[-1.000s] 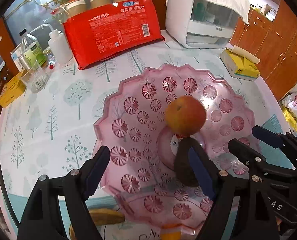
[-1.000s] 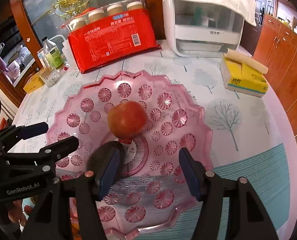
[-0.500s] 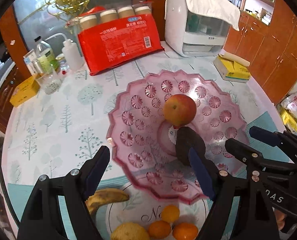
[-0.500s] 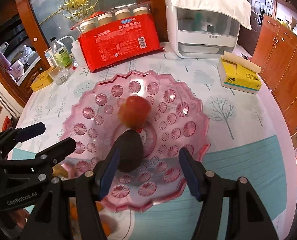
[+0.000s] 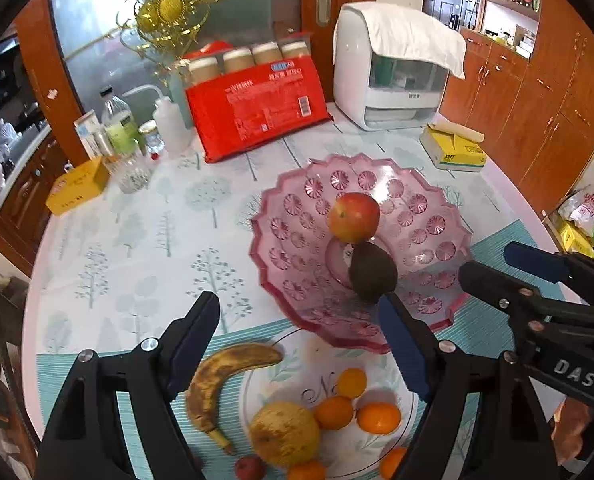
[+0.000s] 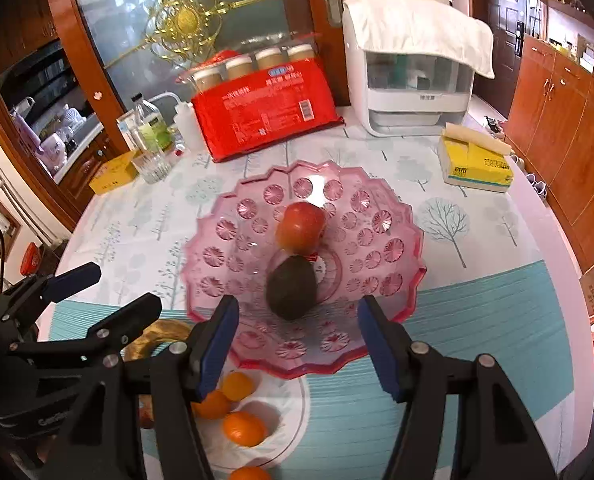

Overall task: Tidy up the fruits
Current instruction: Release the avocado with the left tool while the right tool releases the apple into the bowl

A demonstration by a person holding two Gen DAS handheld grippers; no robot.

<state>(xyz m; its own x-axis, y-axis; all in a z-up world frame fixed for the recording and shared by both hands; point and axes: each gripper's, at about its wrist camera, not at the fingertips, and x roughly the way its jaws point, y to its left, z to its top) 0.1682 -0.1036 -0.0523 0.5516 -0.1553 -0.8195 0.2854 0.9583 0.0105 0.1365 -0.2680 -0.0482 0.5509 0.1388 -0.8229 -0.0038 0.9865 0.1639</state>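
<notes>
A pink cut-glass fruit bowl (image 5: pixel 437 200) (image 6: pixel 377 196) holds a red apple (image 5: pixel 353 217) (image 6: pixel 300 227) and a dark avocado (image 5: pixel 372 273) (image 6: pixel 292 287), which touch. Nearer me, a white plate (image 5: pixel 377 448) (image 6: pixel 289 412) carries a brown-spotted banana (image 5: pixel 217 376), a yellowish pear (image 5: pixel 284 434), several oranges (image 5: pixel 378 417) (image 6: pixel 244 428) and a small red fruit (image 5: pixel 250 467). My left gripper (image 5: pixel 299 344) hangs open above the plate's far edge, empty. My right gripper (image 6: pixel 297 340) is open over the bowl's near rim, with nothing between its fingers.
At the back stand a red pack of paper cups (image 5: pixel 253 108), a white appliance with a towel on top (image 5: pixel 397 80), a yellow tissue box (image 5: pixel 453 148), bottles and a glass (image 5: pixel 131 160), and a yellow box (image 5: pixel 77 186). Wooden cabinets line the right.
Both grippers have pulled back and up from the bowl, so it looks smaller and farther. The white plate with the banana and oranges has come into view. The avocado lies in the bowl.
</notes>
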